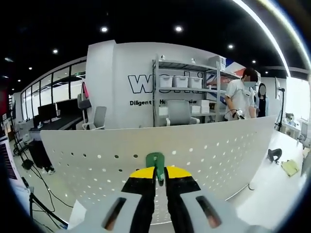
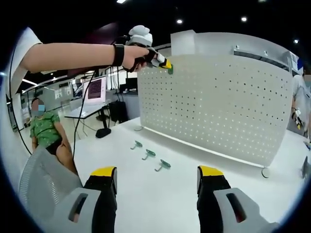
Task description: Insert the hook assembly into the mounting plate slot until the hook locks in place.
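Left gripper [image 1: 160, 180]: jaws clamped on green hook [image 1: 155, 161], held at upper edge of white pegboard [image 1: 204, 145]. Same gripper in right gripper view [image 2: 163, 63] at board's top-left corner, hook [image 2: 169, 69] touching or just off the face, cannot tell which. Three spare hooks [image 2: 147, 154] lying on bench [image 2: 160, 194] near board's foot. Right gripper [image 2: 158, 187]: jaws wide apart, empty, hanging over bench. Best move, judged: line up hook prongs with one hole pair, push square, then press down to lock. Prongs and target holes hidden behind jaws; seating not readable.
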Demonstrator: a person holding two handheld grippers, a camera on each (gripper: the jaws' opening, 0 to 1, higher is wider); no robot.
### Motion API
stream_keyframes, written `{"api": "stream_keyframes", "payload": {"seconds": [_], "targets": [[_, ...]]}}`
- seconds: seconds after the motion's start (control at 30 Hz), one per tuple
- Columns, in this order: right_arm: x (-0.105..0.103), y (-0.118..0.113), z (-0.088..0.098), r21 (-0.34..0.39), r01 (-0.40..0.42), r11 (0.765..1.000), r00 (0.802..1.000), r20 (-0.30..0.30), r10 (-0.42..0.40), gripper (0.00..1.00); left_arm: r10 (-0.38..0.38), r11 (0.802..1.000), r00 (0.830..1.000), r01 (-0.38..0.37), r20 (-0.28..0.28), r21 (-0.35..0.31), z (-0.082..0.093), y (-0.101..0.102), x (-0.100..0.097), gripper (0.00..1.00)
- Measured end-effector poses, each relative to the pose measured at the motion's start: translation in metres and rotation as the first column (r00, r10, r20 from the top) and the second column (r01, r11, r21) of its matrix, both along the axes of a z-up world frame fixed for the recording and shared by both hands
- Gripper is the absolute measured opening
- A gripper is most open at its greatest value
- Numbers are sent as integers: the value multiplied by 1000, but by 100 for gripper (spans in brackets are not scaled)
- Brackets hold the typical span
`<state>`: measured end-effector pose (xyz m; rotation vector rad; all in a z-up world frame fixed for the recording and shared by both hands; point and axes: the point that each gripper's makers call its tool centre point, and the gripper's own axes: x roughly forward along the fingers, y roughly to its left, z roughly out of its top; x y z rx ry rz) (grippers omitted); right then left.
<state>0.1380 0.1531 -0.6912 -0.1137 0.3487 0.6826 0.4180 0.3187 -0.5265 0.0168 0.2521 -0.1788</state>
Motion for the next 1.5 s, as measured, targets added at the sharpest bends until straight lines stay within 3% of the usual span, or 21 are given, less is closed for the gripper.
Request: {"api": "stream_keyframes", "payload": {"seconds": [0.53,0.83,1.23,1.5], "targets": [[1,4,2,-5,-18,1000,1000,4,18,68,-76,997,997,76,16,7,1,-7,-10,16],[0,7,3,-12,-33,999,999,9,33,68,-92,996,996,92,-4,-6,-8,-8,-19,22],[-2,14,6,-7,-42,999,999,14,42,68,-112,993,993,113,33,-36,0,-7,-36,21],[-4,16,6,-14,-48,999,999,16,48,68,-133,990,990,135,47,-45,-1,-9,-44,27]]}}
